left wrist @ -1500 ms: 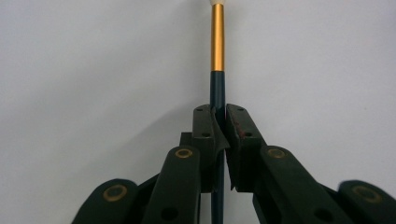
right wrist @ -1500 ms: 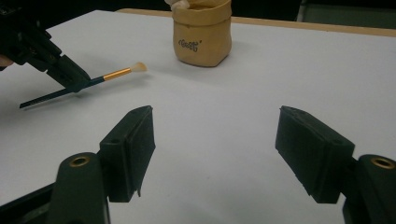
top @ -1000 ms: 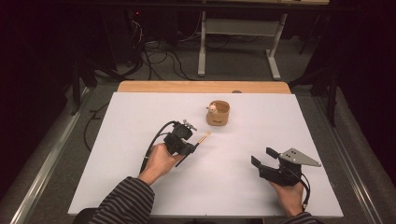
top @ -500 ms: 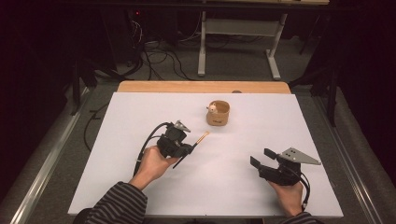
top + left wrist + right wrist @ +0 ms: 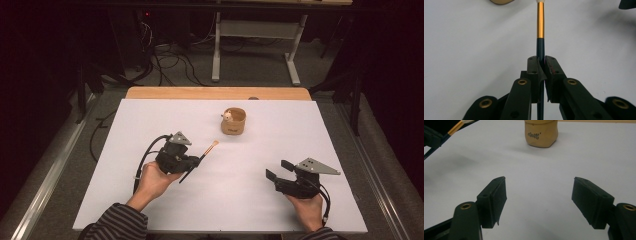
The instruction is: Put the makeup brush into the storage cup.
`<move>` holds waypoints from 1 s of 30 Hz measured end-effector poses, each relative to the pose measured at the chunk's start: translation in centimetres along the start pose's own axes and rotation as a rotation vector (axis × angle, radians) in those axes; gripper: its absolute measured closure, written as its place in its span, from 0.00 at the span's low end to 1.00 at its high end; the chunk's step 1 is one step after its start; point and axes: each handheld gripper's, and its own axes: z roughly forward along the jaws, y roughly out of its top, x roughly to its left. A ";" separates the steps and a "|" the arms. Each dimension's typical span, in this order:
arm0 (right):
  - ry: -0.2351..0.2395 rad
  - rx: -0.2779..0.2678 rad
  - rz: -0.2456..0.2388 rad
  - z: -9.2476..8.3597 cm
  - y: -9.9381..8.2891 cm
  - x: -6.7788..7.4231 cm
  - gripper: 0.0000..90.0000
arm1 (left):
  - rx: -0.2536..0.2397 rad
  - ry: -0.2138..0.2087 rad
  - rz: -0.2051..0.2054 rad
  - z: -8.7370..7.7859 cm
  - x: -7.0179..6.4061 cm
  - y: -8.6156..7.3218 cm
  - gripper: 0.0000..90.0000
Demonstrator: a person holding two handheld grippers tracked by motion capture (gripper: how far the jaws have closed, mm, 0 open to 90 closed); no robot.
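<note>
- While the person's right hand (image 5: 307, 210) rests low on the white bench (image 5: 250, 200) at the near edge, the right gripper (image 5: 278, 170) sits just above the surface with its jaws spread wide, having just been opening, and nothing lies between them.
- From the right gripper view, the two black pads (image 5: 499, 195) stand well apart over bare bench top, touching nothing.
- Farther in and to the left, the left hand (image 5: 152, 180) holds the left gripper (image 5: 192, 161), whose grey three-cornered plate faces up and whose cable loops back toward the wrist.
- Its jaws are clamped tight on a slim brush (image 5: 200, 160), gripping the dark part of the handle.
- Seen in the left gripper view, the pads (image 5: 552, 70) press on the dark handle from both sides, and the brush (image 5: 540, 30) runs straight out between them, its gold ferrule ahead of the jaws and its pale tip at the far end.
- On the high view the brush points up and to the right, its pale tip aimed toward the cup but well short of it.
- Beyond the brush tip stands a small tan cup (image 5: 233, 121) with a pale round object at its rim, upright on the bench, apart from both grippers.
- At the far edge a strip of wooden board (image 5: 175, 93) shows past the white sheet.
</note>
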 end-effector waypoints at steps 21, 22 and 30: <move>0.015 -0.004 -0.023 0.2 0.1 0.7 0.36 | -0.148 -0.050 -0.009 -2.0 0.1 -3.0 0.92; 0.021 -0.003 -0.026 0.2 0.2 0.7 0.36 | -0.150 -0.050 -0.008 -2.1 0.1 -3.0 0.92; 0.039 0.003 -0.066 0.4 0.4 1.8 0.38 | -0.173 -0.061 0.006 -2.0 -0.1 -3.1 0.92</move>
